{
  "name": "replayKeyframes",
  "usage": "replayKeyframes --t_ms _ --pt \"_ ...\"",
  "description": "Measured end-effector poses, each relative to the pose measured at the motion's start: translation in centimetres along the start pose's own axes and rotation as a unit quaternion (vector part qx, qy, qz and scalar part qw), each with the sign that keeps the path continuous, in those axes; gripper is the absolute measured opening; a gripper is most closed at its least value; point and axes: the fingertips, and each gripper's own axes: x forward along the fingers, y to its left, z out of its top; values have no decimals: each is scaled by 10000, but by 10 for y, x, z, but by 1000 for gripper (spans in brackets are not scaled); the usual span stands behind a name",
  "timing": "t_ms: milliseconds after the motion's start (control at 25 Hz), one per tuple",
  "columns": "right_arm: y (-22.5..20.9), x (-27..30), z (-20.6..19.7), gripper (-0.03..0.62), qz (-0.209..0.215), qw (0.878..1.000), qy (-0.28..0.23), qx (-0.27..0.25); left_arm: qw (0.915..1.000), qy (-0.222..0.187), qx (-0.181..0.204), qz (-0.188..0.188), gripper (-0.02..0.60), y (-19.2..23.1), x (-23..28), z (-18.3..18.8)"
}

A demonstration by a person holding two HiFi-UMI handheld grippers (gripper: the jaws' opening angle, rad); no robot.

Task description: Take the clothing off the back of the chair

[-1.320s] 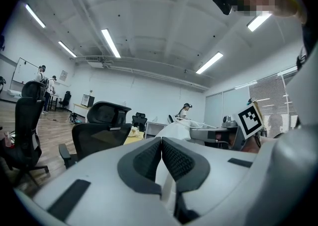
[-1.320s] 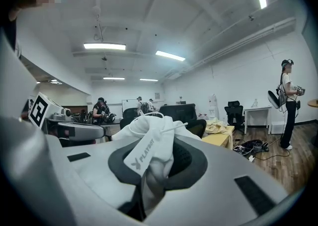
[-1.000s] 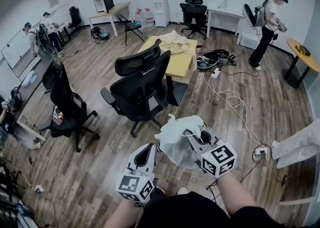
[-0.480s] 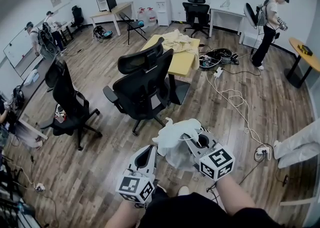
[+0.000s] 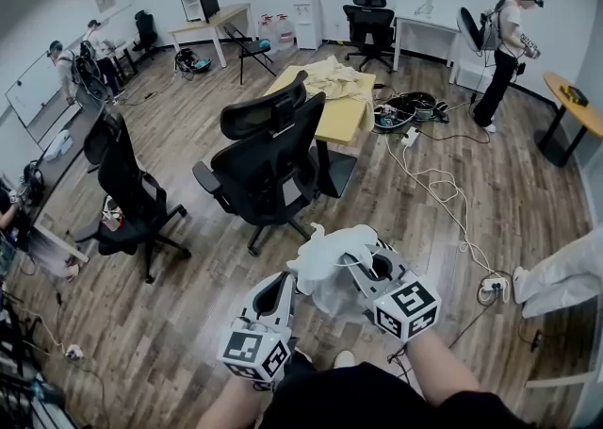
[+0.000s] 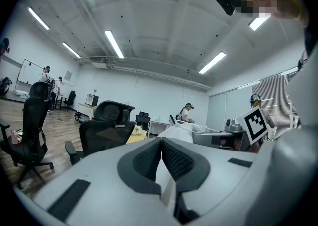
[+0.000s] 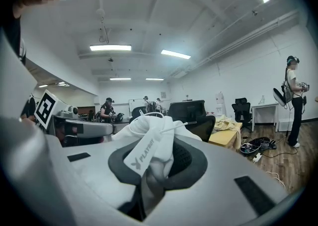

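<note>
A: Right gripper, state?

B: Clamped on the white clothing. Bunched fabric and its tag filled the jaws.

A: Where was the clothing?

B: It hung from that gripper in front of the person, over the wooden floor. The black chair stood well apart beyond it, near the yellow table.

A: Left gripper?

B: Jaws pressed together, nothing gripped. It sat low, just beside the clothing on its left.

Only legible print: "PLAYBOY", beside a small logo, on the white hang tag lying against the white garment.
</note>
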Motion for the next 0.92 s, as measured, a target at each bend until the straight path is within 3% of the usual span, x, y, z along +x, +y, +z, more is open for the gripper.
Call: replayKeyframes --t_ms 920 --pt "-2 2 0 64 -75 10000 -55 20 10000 13 31 -55 18 5 -1 -1"
